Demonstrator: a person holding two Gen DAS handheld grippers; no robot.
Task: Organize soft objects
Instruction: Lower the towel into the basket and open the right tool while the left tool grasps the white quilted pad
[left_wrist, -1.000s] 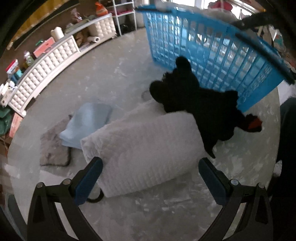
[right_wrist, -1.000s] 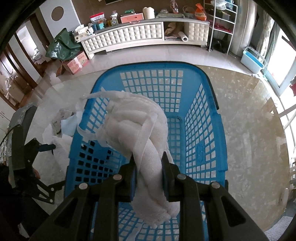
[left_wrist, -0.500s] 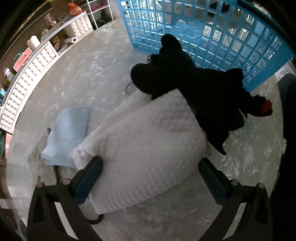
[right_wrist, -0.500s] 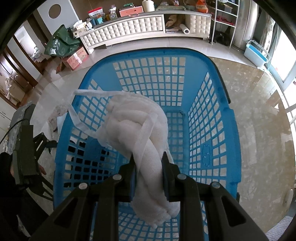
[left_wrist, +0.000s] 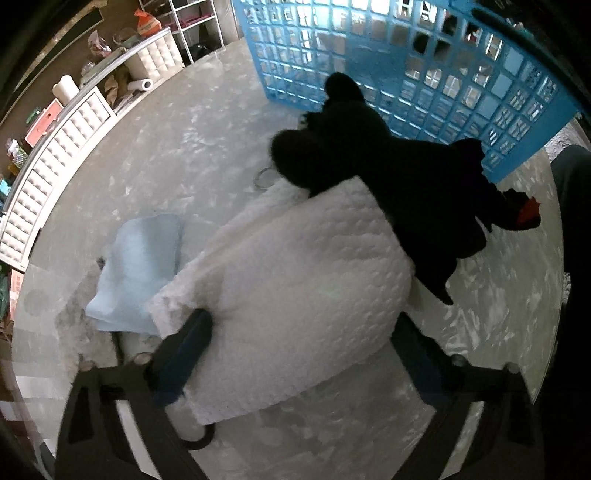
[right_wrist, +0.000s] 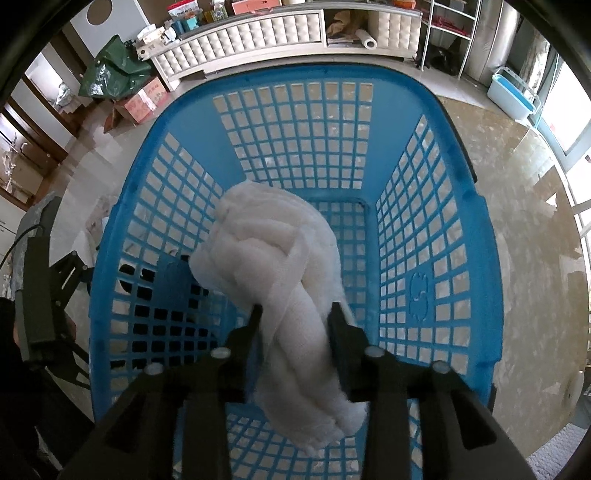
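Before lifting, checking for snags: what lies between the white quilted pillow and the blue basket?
The black plush toy, overlapping the white quilted pillow and reaching the blue lattice plastic basket, per left wrist view.

white quilted pillow (left_wrist: 295, 295) hides right finger of left tongs (left_wrist: 299, 332), basket (left_wrist: 406, 55) rim cropped

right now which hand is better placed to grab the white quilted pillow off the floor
Left. The left gripper is open with its jaws straddling the white quilted pillow, ready to close. The right gripper is busy, shut on a white knotted cushion over the blue laundry basket.
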